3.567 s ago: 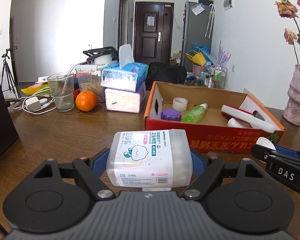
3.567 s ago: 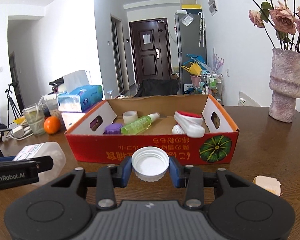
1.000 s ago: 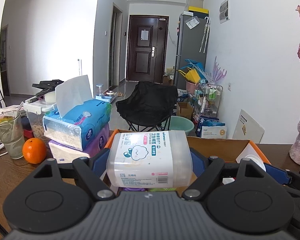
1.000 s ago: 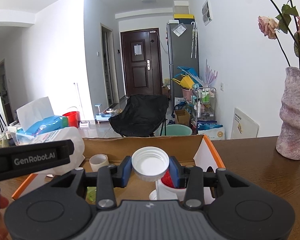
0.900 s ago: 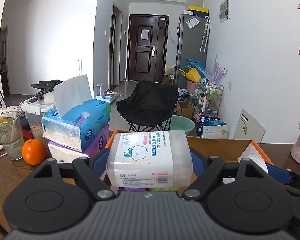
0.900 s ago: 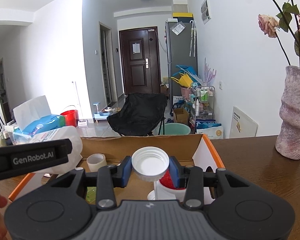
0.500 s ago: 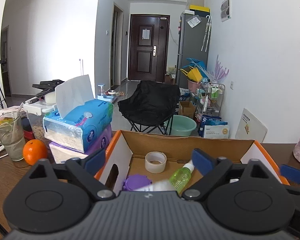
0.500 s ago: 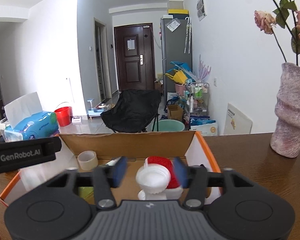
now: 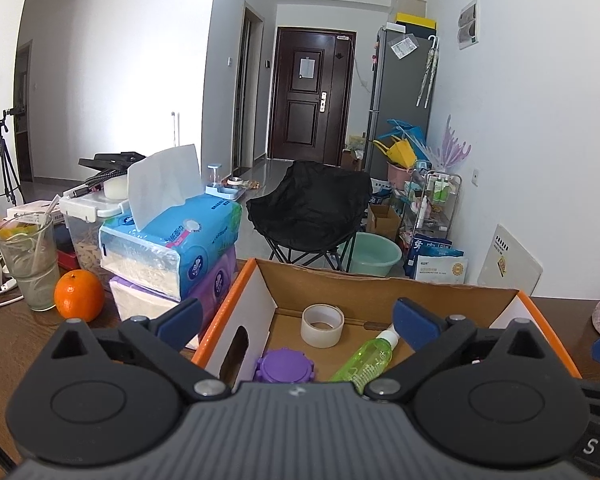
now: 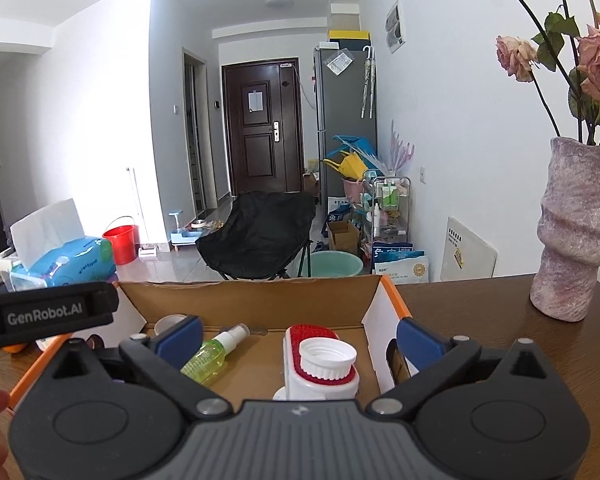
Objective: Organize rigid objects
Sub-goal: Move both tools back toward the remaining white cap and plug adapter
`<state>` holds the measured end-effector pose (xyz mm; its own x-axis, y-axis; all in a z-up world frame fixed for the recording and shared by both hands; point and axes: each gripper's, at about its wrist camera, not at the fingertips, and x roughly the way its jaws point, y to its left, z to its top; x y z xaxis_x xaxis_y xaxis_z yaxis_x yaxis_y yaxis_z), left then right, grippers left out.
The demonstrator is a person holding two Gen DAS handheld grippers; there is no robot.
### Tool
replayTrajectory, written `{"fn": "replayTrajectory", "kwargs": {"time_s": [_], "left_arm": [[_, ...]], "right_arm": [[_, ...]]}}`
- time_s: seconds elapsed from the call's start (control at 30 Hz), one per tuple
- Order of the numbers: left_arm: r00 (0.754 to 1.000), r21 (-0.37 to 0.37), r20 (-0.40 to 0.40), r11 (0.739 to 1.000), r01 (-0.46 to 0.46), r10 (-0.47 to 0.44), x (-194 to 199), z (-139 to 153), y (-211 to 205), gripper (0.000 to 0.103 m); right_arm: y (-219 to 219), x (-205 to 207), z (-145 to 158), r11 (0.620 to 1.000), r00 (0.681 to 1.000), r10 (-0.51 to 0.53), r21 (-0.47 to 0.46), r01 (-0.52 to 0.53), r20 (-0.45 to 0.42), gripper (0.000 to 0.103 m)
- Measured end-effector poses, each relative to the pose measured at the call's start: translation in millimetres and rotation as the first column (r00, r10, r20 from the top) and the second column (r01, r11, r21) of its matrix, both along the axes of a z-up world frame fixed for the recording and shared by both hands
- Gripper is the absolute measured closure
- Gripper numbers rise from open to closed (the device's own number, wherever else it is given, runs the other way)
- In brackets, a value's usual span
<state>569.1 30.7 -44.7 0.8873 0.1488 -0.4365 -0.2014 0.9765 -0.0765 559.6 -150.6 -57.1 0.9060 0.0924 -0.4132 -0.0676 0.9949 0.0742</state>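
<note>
Both drops look done: left tongs [image 9: 296, 316] and right tongs [image 10: 298, 336] have just been opening, jaws now wide apart and empty over the cardboard box [image 10: 244, 304] on the bench [image 10: 480, 300]. White cap [image 10: 327, 357] rests on the red-and-white brush [image 10: 312, 372] by the box's right wall; tape roll [image 9: 322, 325], green spray bottle [image 9: 370, 358], purple lid [image 9: 284, 368] toward its left end. Best lift both straight up before swinging away, clear of the box walls. Readable: "GenRobot.AI" on the left tongs' side; tissue pack [image 9: 172, 248] print too small.
</note>
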Motion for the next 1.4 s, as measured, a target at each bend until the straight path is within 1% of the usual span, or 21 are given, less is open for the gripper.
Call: {"fn": "replayTrajectory", "kwargs": {"time_s": [0.33,0.77,1.1,1.4], "left_arm": [[1.000,0.000,-0.001,1.000,-0.002,0.002,-1.5,1.2,-0.6,0.000],[1.000,0.006,0.015,1.000,-0.013,0.013,-19.9,6.6,3.7,0.000],[1.000,0.008,0.007,1.000,-0.009,0.009,-43.8,7.2,6.1,0.000],[1.000,0.001,-0.002,1.000,-0.013,0.013,-71.3,6.9,11.6,0.000]], "right_arm": [[-0.1,-2.8,1.7,1.000,1.000,-0.006,0.007,0.006,0.005,0.000],[-6.9,-18.5,4.8,1.000,1.000,-0.006,0.016,0.006,0.024,0.000],[-14.6,-41.5,6.3,1.000,0.999,-0.009,0.028,0.008,0.036,0.000],[-19.6,-71.1,5.7,0.999,0.999,-0.022,0.030,0.021,0.046,0.000]]}}
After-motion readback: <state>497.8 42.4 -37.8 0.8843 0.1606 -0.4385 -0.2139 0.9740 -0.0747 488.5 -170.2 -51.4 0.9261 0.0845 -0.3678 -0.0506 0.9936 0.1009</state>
